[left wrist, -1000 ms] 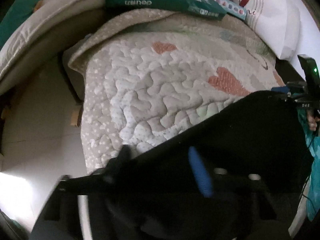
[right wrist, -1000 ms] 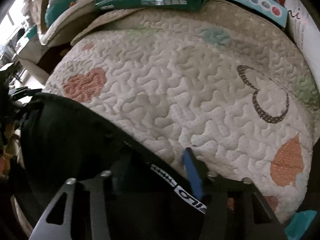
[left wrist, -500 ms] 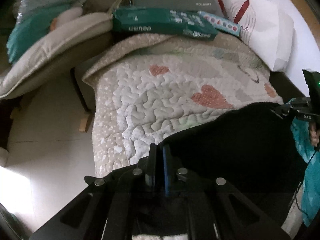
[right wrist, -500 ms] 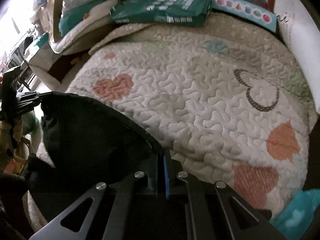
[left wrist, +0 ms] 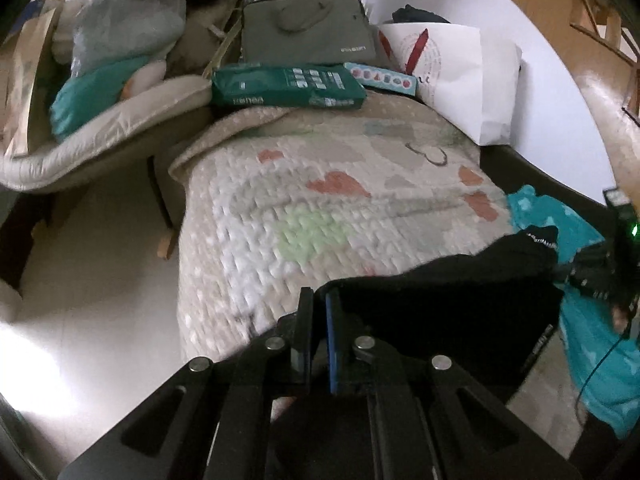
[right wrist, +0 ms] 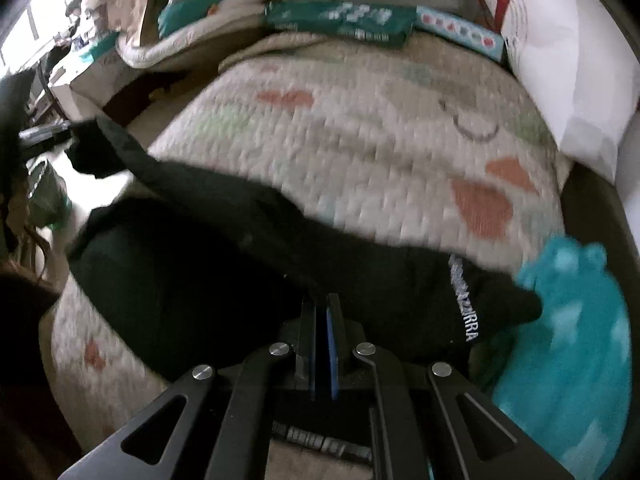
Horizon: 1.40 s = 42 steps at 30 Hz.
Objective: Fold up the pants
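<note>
The black pants (left wrist: 452,300) hang stretched between my two grippers above the near end of a quilted bed cover (left wrist: 320,208). My left gripper (left wrist: 318,300) is shut on one corner of the pants. My right gripper (right wrist: 320,304) is shut on the other corner of the pants (right wrist: 208,272), near a band with white lettering (right wrist: 464,304). In the left wrist view the right gripper (left wrist: 596,272) shows at the far right edge. In the right wrist view the left gripper (right wrist: 44,134) shows at the far left. Both views are blurred.
The quilt (right wrist: 380,140) has heart patches. At its far end lie a green packet (left wrist: 288,88), a slim toy box (left wrist: 380,78), a grey bag (left wrist: 308,36) and a white pillow (left wrist: 472,76). A teal cloth (right wrist: 568,332) lies at the right. Bare floor (left wrist: 80,280) is at the left.
Both grippers have risen and pulled back, lifting the pants off the quilt. The jaws have closed tight on the fabric. More of the quilt and the teal cloth shows.
</note>
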Tool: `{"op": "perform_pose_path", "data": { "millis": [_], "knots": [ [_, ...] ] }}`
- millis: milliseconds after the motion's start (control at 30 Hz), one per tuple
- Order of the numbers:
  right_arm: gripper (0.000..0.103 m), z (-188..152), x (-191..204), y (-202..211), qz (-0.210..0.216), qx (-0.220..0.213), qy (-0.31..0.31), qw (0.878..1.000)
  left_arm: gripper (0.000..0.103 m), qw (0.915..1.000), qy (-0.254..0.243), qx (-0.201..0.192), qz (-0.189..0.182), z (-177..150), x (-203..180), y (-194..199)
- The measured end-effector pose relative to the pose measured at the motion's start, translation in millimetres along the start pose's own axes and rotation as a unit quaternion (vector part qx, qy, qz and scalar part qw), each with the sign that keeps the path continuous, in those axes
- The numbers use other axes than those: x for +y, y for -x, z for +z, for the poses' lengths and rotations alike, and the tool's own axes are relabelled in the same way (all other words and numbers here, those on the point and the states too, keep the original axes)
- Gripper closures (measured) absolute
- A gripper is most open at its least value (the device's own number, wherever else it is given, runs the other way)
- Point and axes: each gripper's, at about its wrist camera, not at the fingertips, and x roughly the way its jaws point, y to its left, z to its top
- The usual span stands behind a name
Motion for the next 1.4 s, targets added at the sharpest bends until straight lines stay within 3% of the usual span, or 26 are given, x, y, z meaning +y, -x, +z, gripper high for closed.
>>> {"op": "perform_pose_path", "data": {
  "millis": [233, 600, 1167, 1400],
  "knots": [
    [0.098, -17.5, 14.5, -8.3, -0.010, 0.017, 0.012, 1.000, 0.098, 0.9986, 0.028, 0.044, -0.001, -46.8, 0.8, -10.5],
    [0.098, -13.6, 27.0, -28.6, -0.038, 0.036, 0.031, 0.998, 0.098, 0.9960, 0.000, 0.089, -0.004, -68.7, -14.2, -36.3],
    [0.098, -43.9, 52.2, -12.8, -0.054, 0.031, 0.022, 0.998, 0.098, 0.9970, -0.040, 0.058, 0.033, -81.0, -31.5, -11.0],
    [0.098, -52.9, 59.1, -9.4, -0.065, 0.040, 0.031, 0.997, 0.098, 0.9964, -0.016, 0.058, 0.059, -106.2, -25.9, 3.8]
  ]
}}
